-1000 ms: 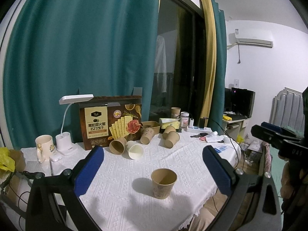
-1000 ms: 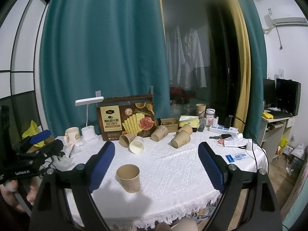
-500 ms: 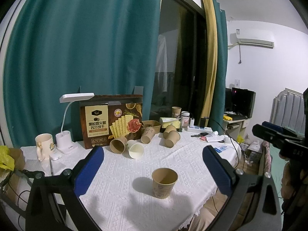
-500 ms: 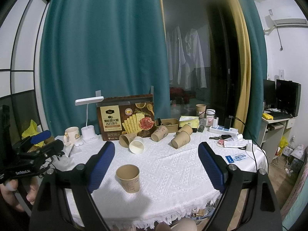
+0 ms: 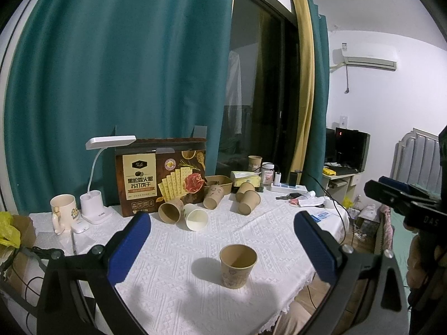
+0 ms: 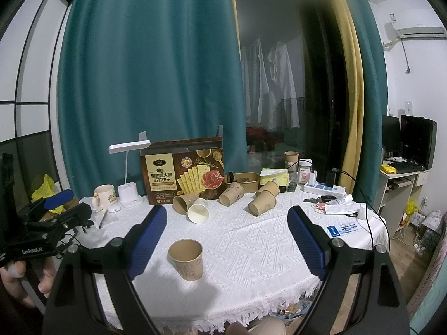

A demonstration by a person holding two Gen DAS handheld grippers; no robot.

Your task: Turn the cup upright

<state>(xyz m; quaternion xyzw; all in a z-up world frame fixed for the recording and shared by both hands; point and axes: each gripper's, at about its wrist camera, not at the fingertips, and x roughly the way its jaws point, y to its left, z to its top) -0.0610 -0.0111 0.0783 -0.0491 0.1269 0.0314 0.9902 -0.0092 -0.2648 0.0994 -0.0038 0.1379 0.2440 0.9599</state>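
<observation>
Both grippers, left gripper and right gripper, are gaping wide, holding nothing; one paper cup is standing upright; the tipped cups are awaiting a sidewall grasp, then rotation.

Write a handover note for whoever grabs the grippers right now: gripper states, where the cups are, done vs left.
Left gripper: open, empty, held back from the table.
Right gripper: open, empty, also held back.
Done: one brown paper cup stands upright near the front edge, mouth up.
Left: five cups lie on their sides in front of the cracker box: a brown cup touching the white cup, a middle brown cup, and the right pair.
Another cup stands upright at the back.
</observation>
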